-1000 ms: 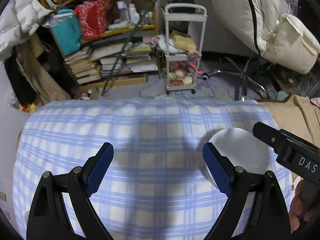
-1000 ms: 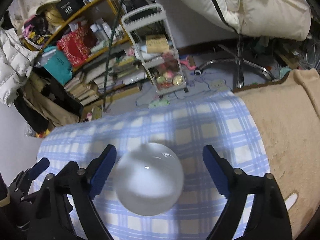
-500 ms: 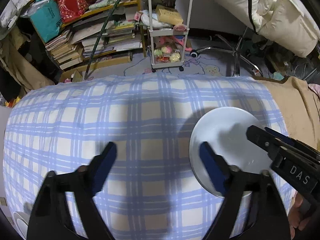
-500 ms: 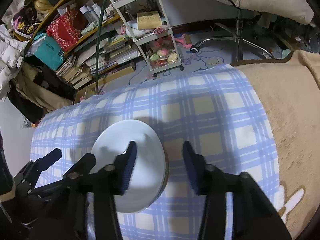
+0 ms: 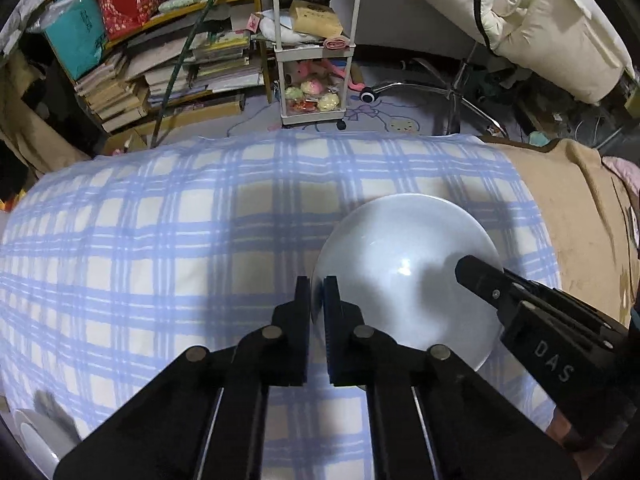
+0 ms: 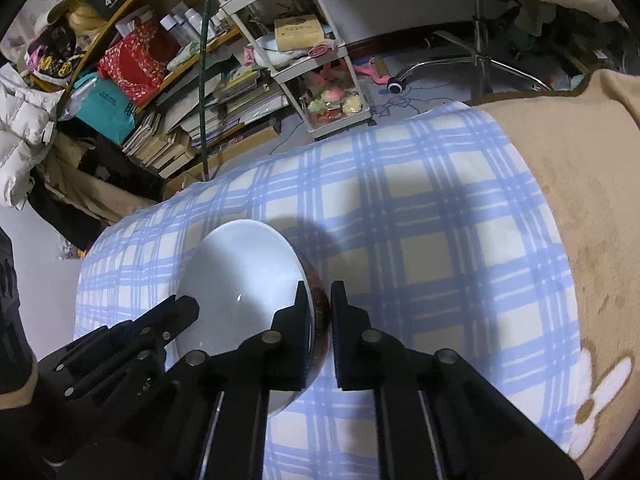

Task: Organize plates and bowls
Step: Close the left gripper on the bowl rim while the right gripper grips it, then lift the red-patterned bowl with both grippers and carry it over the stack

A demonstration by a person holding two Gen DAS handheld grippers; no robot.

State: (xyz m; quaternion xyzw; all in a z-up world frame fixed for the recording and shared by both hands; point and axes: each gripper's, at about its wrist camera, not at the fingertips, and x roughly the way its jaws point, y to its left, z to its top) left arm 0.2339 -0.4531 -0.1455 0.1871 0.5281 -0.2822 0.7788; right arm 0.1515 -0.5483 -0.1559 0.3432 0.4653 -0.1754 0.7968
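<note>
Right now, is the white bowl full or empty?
Empty: the white bowl shows only bare glossy inside, on the checked cloth.

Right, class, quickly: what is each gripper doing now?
Left gripper: closed on the white bowl's left rim.
Right gripper: closed on its right rim.

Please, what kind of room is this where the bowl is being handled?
Most likely a lived-in bedroom, used also for storage, not a kitchen. The white bowl sits on a blue checked blanket over a soft surface, probably a bed; behind it stand a crowded bookshelf and a small white trolley.
</note>
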